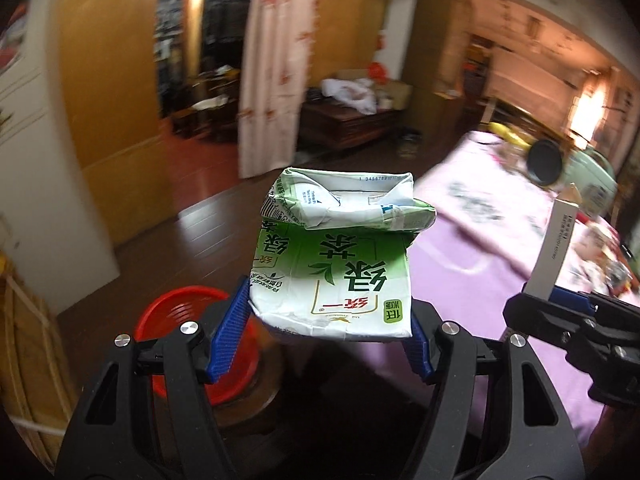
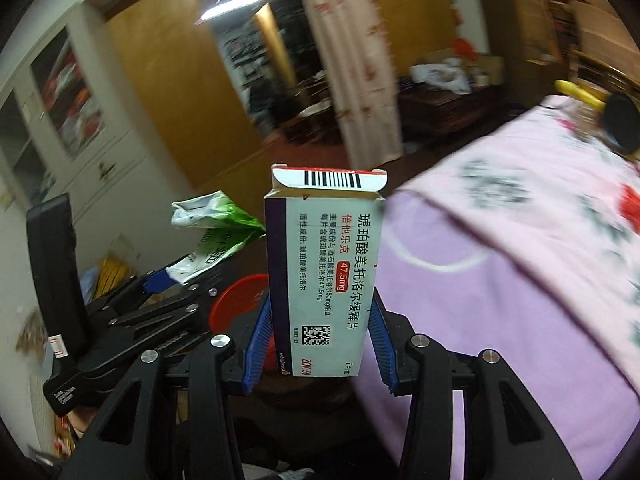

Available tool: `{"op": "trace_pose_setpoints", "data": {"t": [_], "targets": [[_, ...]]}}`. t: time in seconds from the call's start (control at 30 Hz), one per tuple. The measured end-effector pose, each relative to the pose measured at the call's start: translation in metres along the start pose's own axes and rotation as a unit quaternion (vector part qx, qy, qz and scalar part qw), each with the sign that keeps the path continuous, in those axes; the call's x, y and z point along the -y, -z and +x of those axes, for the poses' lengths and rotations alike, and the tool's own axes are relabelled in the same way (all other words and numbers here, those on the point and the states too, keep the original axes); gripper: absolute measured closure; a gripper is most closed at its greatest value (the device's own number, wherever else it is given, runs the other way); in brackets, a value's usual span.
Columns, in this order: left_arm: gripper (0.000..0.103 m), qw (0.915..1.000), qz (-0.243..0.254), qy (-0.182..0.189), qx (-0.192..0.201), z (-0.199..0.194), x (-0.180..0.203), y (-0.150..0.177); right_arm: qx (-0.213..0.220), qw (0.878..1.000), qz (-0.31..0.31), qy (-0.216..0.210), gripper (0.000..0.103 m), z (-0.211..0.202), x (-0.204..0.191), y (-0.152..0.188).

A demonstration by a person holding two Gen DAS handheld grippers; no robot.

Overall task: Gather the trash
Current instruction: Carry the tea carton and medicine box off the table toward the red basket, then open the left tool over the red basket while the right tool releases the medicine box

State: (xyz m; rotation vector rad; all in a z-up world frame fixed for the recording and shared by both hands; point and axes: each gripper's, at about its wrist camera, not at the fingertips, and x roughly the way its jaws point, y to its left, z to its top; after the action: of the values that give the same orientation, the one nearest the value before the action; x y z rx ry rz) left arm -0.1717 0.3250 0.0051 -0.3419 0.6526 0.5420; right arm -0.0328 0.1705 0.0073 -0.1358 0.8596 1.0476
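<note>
My left gripper point(image 1: 332, 320) is shut on a crumpled green-and-white tea carton point(image 1: 336, 264), its blue pads pressing both sides. The carton point(image 2: 212, 232) and the left gripper point(image 2: 160, 280) also show in the right wrist view, to the left. My right gripper point(image 2: 320, 320) is shut on a white medicine box point(image 2: 324, 276) with a barcode flap at the top. That box point(image 1: 554, 244) and the right gripper point(image 1: 560, 300) appear at the right edge of the left wrist view. A red bin point(image 1: 168, 312) sits low on the floor behind the left fingers, and it shows as a red rim point(image 2: 236, 296) in the right wrist view.
A pink flowered cloth point(image 1: 500, 248) covers a surface on the right, with a black round object point(image 1: 544, 160) and something yellow point(image 1: 506, 130) at its far end. Dark wooden floor point(image 1: 208, 216), a white cabinet point(image 1: 48, 200), a curtain point(image 1: 276, 60) and a wooden chest point(image 1: 348, 120) lie beyond.
</note>
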Motion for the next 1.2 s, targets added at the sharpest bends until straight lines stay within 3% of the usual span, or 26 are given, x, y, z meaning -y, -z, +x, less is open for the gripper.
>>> {"op": "trace_pose_setpoints", "data": {"t": [0.23, 0.57, 0.67, 0.97, 1.2], "targets": [[0.036, 0.995, -0.064, -0.061, -0.047, 0.04, -0.084, 0.018, -0.064, 0.996, -0.051, -0.022, 0.058, 0.082, -0.056, -0.008], [0.036, 0.9718, -0.135, -0.109, -0.16, 0.119, -0.181, 0.067, -0.167, 0.983, -0.062, -0.047, 0.057, 0.211, -0.087, 0.012], [0.036, 0.9644, -0.151, -0.122, -0.18, 0.132, -0.192, 0.074, -0.184, 0.98, -0.057, -0.053, 0.057, 0.237, -0.092, 0.019], [0.036, 0.9548, -0.136, -0.183, -0.19, 0.144, -0.208, 0.083, -0.222, 0.973, -0.04, -0.047, 0.057, 0.301, -0.096, 0.025], [0.036, 0.951, -0.137, -0.186, -0.205, 0.151, -0.202, 0.091, -0.239, 0.969, -0.04, -0.054, 0.056, 0.318, -0.101, 0.029]]}}
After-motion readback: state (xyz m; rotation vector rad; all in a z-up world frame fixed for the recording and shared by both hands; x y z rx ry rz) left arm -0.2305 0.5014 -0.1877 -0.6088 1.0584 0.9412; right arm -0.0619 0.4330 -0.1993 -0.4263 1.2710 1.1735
